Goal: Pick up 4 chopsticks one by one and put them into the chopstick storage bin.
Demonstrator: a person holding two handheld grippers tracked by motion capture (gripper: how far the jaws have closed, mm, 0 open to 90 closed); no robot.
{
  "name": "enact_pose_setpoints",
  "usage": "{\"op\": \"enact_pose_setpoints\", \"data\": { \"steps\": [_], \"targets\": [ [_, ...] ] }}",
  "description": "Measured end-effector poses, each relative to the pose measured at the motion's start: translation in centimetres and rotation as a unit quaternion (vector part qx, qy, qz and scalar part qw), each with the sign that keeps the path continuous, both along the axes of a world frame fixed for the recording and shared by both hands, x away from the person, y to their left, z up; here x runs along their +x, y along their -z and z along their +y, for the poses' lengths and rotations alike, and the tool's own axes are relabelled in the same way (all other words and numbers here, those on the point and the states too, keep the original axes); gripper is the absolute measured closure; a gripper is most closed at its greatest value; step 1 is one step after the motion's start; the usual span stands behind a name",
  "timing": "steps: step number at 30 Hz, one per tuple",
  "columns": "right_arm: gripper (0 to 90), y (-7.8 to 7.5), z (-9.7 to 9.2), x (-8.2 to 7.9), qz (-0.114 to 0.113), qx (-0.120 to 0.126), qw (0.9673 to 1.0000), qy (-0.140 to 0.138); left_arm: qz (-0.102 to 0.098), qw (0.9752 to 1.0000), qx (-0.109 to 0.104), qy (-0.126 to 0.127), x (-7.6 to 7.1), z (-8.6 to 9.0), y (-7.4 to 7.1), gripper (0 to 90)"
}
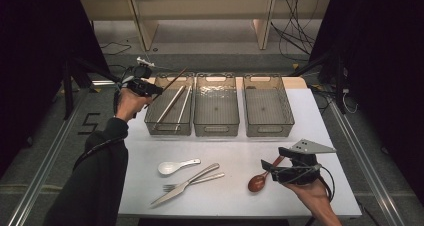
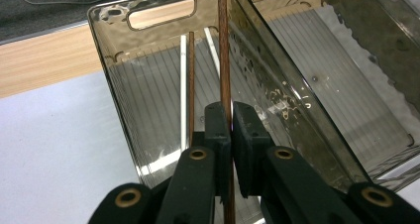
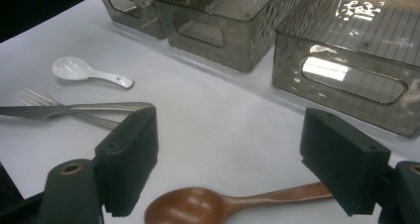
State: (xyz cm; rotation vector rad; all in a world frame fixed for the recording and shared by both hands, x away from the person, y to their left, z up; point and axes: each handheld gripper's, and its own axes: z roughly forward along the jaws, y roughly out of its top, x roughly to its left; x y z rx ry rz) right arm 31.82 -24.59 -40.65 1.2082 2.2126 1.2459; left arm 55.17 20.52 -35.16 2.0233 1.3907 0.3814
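Note:
My left gripper (image 1: 150, 89) is raised beside the left bin (image 1: 168, 131), shut on a brown chopstick (image 1: 174, 81) that slants up over the bin's far corner. In the left gripper view the jaws (image 2: 231, 130) pinch that chopstick (image 2: 223, 55) above the bin (image 2: 114, 85). Inside lie another brown chopstick (image 2: 191, 80) and two pale ones (image 2: 183, 60). My right gripper (image 1: 270, 167) is open low over a brown wooden spoon (image 1: 257, 182). In the right gripper view the spoon (image 3: 198, 206) lies crosswise between the spread jaws (image 3: 228, 159), its handle passing under one pad.
The middle bin (image 1: 216, 130) and right bin (image 1: 270, 131) hold nothing. A white ceramic spoon (image 1: 172, 166), a fork (image 1: 200, 180) and a knife (image 1: 182, 187) lie near the front of the white table (image 1: 240, 151). Dark curtains flank the table.

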Motion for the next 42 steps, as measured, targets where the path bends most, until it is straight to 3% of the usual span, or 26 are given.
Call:
{"op": "enact_pose_setpoints", "data": {
  "steps": [18,33,42],
  "targets": [
    [23.8,0.0,0.0,0.0,0.000,0.001,1.0000,0.001,0.006,1.0000,0.002,0.002,0.6,-1.1,1.5,85.2],
    [23.8,0.0,0.0,0.0,0.000,0.001,1.0000,0.000,0.017,0.9999,0.004,0.000,0.7,-0.7,3.1,85.2],
    [23.8,0.0,0.0,0.0,0.000,0.001,1.0000,-0.001,0.012,0.9999,0.001,-0.006,0.8,-0.9,3.7,84.5]
  ]
}}
